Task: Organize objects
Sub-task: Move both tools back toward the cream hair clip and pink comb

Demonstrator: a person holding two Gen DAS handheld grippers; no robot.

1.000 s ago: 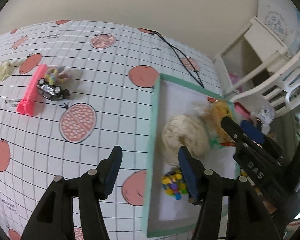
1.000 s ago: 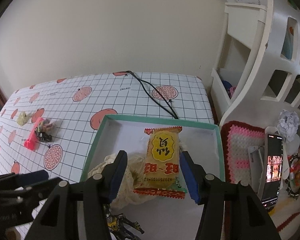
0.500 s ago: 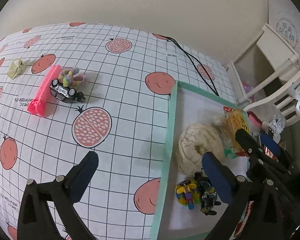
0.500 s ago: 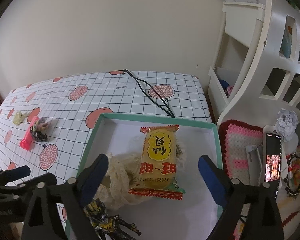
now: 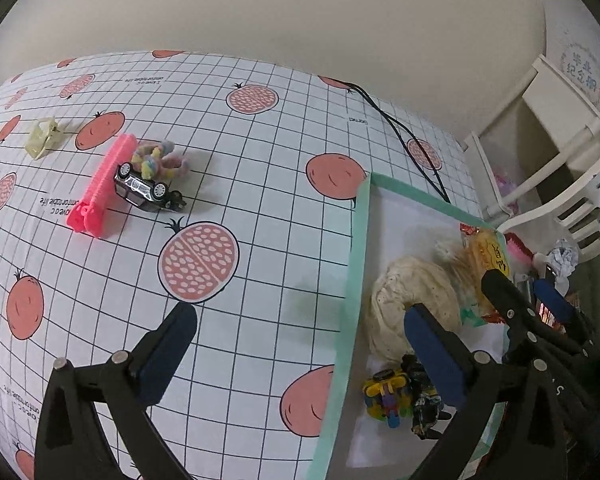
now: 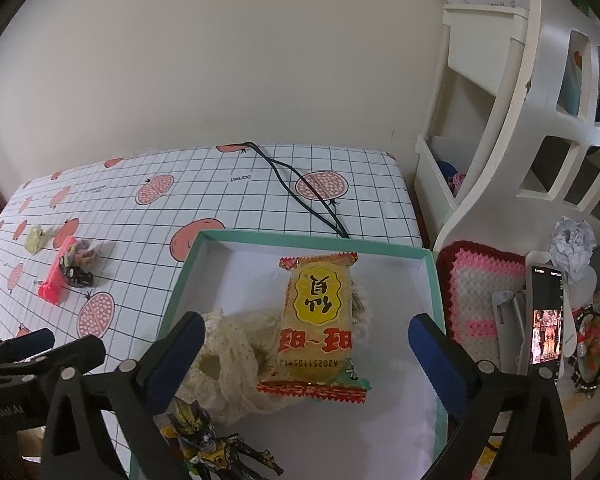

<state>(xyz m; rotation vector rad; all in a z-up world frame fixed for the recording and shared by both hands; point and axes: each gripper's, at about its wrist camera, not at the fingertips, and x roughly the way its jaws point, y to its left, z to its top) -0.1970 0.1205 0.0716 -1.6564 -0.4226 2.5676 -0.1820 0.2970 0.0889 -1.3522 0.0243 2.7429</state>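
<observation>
A green-rimmed tray (image 6: pixel 428 256) holds a yellow snack packet (image 6: pixel 320 320) lying on a cream lace cloth (image 6: pixel 228 356), with a black-and-yellow toy figure (image 6: pixel 204 436) at its near end. My right gripper (image 6: pixel 306 324) hovers over the packet. Its jaws are opening and the packet lies between them untouched. My left gripper (image 5: pixel 300 316) is open over the tray's left rim (image 5: pixel 358 240) with nothing in it. A colourful block toy (image 5: pixel 384 394) lies beside the figure (image 5: pixel 424 396). Far left on the cloth lie a pink comb (image 5: pixel 100 188), a toy car (image 5: pixel 146 192), a pastel hair tie (image 5: pixel 158 158) and a cream clip (image 5: pixel 42 138).
A black cable (image 6: pixel 300 196) runs across the pomegranate-print tablecloth (image 5: pixel 220 140) to the tray's far edge. Right of the table stand a white shelf (image 6: pixel 540 120), a pink crocheted mat (image 6: pixel 476 284), an upright phone (image 6: pixel 546 320) and crumpled paper (image 6: pixel 574 244).
Both grippers' jaws have spread wide. The snack packet, earlier close between the right fingers, now lies free with wide gaps on both sides. The left view has tilted up a little.
</observation>
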